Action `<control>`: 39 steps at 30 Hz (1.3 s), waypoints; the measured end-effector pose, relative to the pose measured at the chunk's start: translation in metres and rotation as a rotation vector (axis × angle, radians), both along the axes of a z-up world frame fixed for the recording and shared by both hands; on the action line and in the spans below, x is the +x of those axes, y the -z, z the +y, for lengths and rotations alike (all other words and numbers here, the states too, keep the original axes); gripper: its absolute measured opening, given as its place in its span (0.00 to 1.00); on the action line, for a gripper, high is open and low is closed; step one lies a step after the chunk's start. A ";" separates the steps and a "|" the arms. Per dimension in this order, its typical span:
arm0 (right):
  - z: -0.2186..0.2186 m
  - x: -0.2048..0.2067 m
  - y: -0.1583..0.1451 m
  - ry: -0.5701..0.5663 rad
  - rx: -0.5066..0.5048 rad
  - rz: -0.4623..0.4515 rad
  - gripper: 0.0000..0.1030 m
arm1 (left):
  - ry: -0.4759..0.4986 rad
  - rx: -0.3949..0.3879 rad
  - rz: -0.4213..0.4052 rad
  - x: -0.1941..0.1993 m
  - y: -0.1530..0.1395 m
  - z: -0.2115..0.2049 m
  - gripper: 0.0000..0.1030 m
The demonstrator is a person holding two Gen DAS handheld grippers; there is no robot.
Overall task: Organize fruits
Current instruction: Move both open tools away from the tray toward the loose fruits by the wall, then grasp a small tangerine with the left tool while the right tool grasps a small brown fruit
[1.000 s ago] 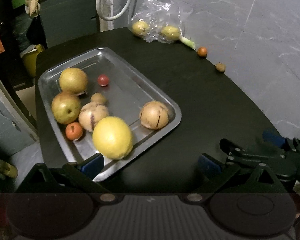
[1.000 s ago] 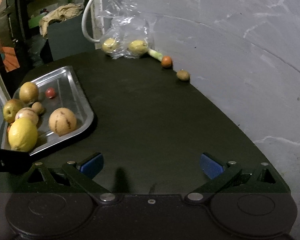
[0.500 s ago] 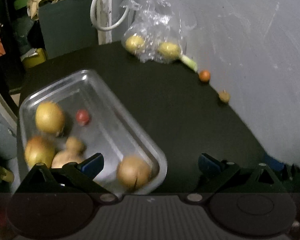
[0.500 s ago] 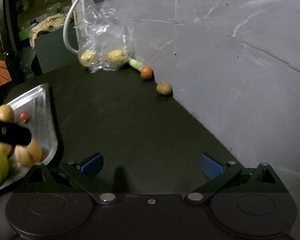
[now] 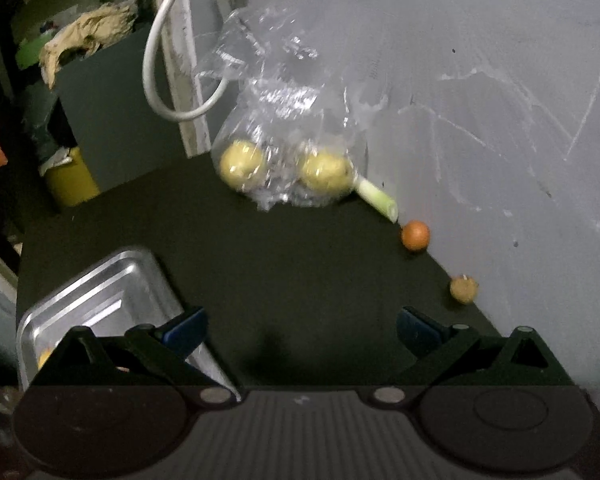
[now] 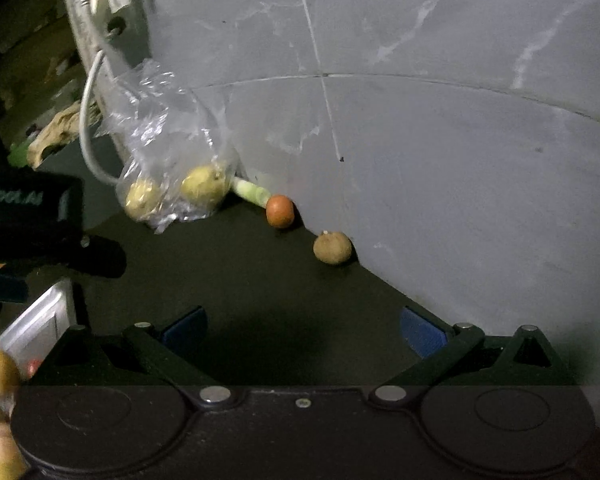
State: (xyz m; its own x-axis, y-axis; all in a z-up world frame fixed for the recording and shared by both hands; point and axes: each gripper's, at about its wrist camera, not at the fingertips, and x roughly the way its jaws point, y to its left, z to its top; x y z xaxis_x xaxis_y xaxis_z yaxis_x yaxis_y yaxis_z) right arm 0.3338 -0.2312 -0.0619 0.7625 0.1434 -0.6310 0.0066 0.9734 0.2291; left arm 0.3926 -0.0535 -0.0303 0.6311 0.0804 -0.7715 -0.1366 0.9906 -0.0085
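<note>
A clear plastic bag [image 5: 284, 128] [image 6: 168, 136] with two yellow fruits inside lies at the far side of the black table, against the grey wall. A green stalk [image 5: 376, 196] sticks out beside it. Further right along the wall sit a small orange fruit [image 5: 415, 234] [image 6: 280, 210] and a small brown fruit [image 5: 464, 289] [image 6: 333, 247]. The metal tray [image 5: 100, 292] [image 6: 40, 320] shows at lower left, its fruits mostly hidden. My left gripper [image 5: 300, 330] is open and holds nothing, over the table short of the bag. My right gripper [image 6: 302, 330] is open and holds nothing, facing the loose fruits.
A white cable [image 5: 160, 60] loops down a post behind the bag. A dark box [image 5: 112, 108] with a crumpled rag and a yellow container [image 5: 70, 178] stand off the table's far left. The left gripper's body [image 6: 32, 220] fills the left of the right wrist view.
Both grippers have moved forward toward the wall. The bag and loose fruits have grown larger, and the tray has slid to the lower left edge of both views.
</note>
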 end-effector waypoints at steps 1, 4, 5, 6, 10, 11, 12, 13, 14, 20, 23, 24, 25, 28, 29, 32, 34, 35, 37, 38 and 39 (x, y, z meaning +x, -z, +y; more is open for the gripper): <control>0.002 0.003 0.001 0.007 0.003 0.002 0.99 | 0.005 0.008 -0.002 0.006 0.000 0.000 0.99; 0.005 0.012 0.004 0.040 0.007 0.007 0.96 | 0.021 0.020 -0.006 0.023 0.000 -0.002 0.99; 0.005 0.015 0.005 0.050 0.012 0.011 0.95 | 0.025 0.023 -0.007 0.027 0.001 -0.002 0.99; 0.005 0.019 0.007 0.062 0.022 0.019 0.94 | 0.028 0.023 -0.008 0.030 0.002 -0.002 0.99; 0.003 0.027 0.013 0.101 0.068 0.044 0.90 | 0.049 0.017 -0.015 0.048 0.010 -0.001 0.99; 0.002 0.029 0.015 0.108 0.081 0.047 0.89 | 0.052 0.014 -0.017 0.051 0.012 0.000 0.99; 0.002 0.030 0.016 0.113 0.094 0.047 0.88 | 0.061 0.004 -0.023 0.054 0.014 0.000 0.99; 0.001 0.030 0.017 0.120 0.105 0.044 0.87 | 0.072 -0.009 -0.028 0.058 0.016 -0.001 0.99; 0.000 0.031 0.018 0.132 0.112 0.040 0.86 | 0.086 -0.025 -0.033 0.061 0.019 -0.001 0.99; 0.000 0.039 0.021 0.199 0.130 0.022 0.80 | 0.207 -0.079 -0.005 0.085 0.031 -0.018 0.99; 0.000 0.044 0.022 0.227 0.142 0.019 0.74 | 0.258 -0.090 0.020 0.098 0.037 -0.028 0.99; 0.001 0.046 0.022 0.237 0.138 0.019 0.72 | 0.275 -0.085 0.030 0.101 0.039 -0.032 0.99; 0.001 0.048 0.023 0.245 0.136 0.018 0.71 | 0.294 -0.078 0.040 0.106 0.041 -0.035 0.99; 0.002 0.051 0.023 0.265 0.126 0.015 0.66 | 0.335 -0.058 0.057 0.118 0.045 -0.044 0.99; 0.002 0.051 0.024 0.269 0.118 0.012 0.64 | 0.348 -0.052 0.067 0.122 0.047 -0.046 0.99; 0.004 0.053 0.025 0.273 0.094 0.004 0.60 | 0.360 -0.042 0.096 0.132 0.054 -0.050 0.95; 0.006 0.056 0.026 0.276 0.092 0.005 0.57 | 0.368 -0.053 0.108 0.135 0.057 -0.052 0.93; 0.007 0.058 0.026 0.276 0.089 0.006 0.55 | 0.372 -0.058 0.112 0.137 0.059 -0.053 0.91; 0.009 0.060 0.026 0.278 0.080 0.007 0.53 | 0.379 -0.062 0.121 0.142 0.062 -0.056 0.86; 0.010 0.060 0.026 0.282 0.072 0.008 0.50 | 0.384 -0.063 0.126 0.143 0.064 -0.057 0.84; 0.011 0.061 0.026 0.290 0.064 0.009 0.46 | 0.389 -0.065 0.129 0.146 0.066 -0.058 0.81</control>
